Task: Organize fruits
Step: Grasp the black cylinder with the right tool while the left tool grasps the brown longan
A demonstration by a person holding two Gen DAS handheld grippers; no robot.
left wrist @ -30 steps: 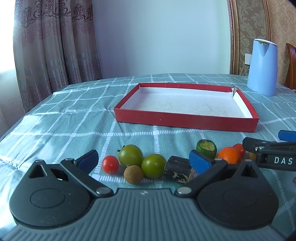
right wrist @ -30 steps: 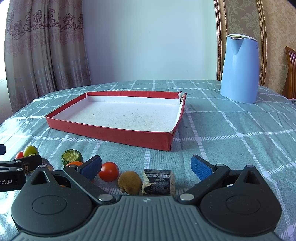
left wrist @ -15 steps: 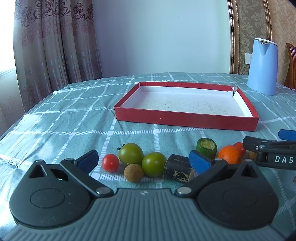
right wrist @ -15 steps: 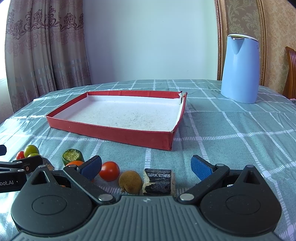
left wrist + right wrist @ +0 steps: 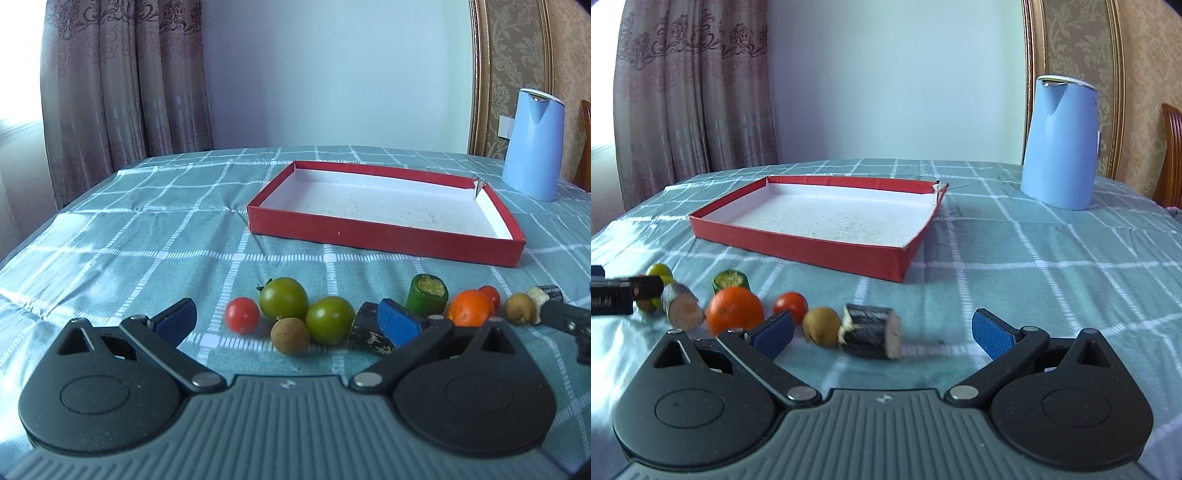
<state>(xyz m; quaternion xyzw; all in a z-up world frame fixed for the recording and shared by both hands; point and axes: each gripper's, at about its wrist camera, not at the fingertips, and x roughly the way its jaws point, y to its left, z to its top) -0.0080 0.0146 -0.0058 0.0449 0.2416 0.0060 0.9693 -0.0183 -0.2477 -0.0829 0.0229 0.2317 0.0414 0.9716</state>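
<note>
A row of fruit lies on the checked cloth in front of an empty red tray (image 5: 384, 236) (image 5: 798, 242). In the left wrist view I see a red cherry tomato (image 5: 242, 320), two green tomatoes (image 5: 283, 303) (image 5: 330, 320), a brown longan (image 5: 290, 336), a dark sugarcane piece (image 5: 367, 332), a green cucumber stub (image 5: 426, 298) and an orange (image 5: 470, 313). My left gripper (image 5: 288, 321) is open around the middle of the row. My right gripper (image 5: 882, 332) is open around a dark sugarcane piece (image 5: 873, 331) and a brown longan (image 5: 822, 326), beside a red tomato (image 5: 790, 305) and the orange (image 5: 735, 309).
A blue kettle (image 5: 1061, 142) (image 5: 533, 144) stands at the back right of the table. A wooden chair (image 5: 1171, 155) shows at the far right edge. Curtains hang behind the table's left side. The cloth to the right of the fruit row is bare.
Both grippers have risen and pulled back a little, so the fruit sits farther ahead of the fingers. The right view has swung left. No fruit has moved and both stay open.
</note>
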